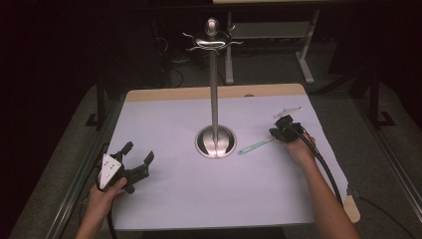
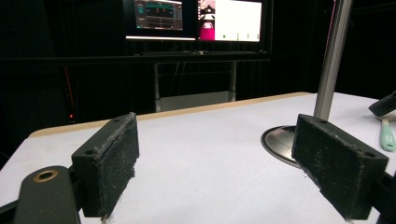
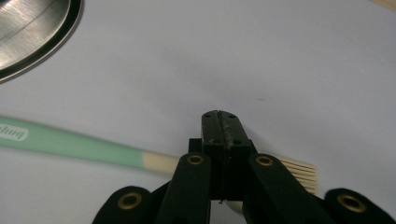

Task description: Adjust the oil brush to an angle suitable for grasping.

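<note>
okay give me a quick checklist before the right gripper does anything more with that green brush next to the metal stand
1. Right gripper shut: ok, jaws pressed together.
2. Brush gripped: cannot tell; it lies under the closed jaws, near the bristle end.
3. Brush handle clear of the stand's base: ok, small gap in the high view.
4. Left gripper open and out of the way: ok, near the table's left front.
5. Stand pole upright: ok.
6. Clear utensil behind the right gripper: apart, ok.

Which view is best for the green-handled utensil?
The right gripper view: the utensil runs large across the frame, showing green handle, cream neck and slotted cream head beside the right claw. The high view shows it small near the stand base. The left gripper view catches just its handle end.
</note>
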Tool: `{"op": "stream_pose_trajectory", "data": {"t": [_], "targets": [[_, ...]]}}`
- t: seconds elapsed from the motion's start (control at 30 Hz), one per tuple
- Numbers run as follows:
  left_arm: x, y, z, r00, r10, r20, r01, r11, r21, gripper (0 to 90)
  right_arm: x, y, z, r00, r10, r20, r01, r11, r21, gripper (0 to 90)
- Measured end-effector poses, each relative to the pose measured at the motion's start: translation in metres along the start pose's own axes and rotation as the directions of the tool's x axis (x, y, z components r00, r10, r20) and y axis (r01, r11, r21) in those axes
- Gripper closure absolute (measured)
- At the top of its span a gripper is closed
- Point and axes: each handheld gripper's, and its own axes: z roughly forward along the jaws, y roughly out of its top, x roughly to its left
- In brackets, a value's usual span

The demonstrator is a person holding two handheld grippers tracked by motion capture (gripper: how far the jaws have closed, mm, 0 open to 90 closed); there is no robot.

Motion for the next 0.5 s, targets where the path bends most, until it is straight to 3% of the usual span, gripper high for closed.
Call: {"op": "stream_pose_trajectory", "data": {"t": [0.23, 0.5], "targets": [[0.0000, 0.0000, -0.0001, 1.0000, -0.002, -0.001, 0.002, 1.0000, -0.001, 14.6, -0.0011, -0.0017, 0.0041, 0.9999, 0.011, -0.004, -0.011, 1.000, 0.019, 89.9], [-0.0001, -0.0001, -0.0001, 1.0000, -0.002, 0.000, 0.002, 1.0000, -0.001, 14.6, 0.0016, -0.0014, 0.0019, 0.9998, -0.015, -0.011, 0.015, 0.999, 0.039, 90.0]]}}
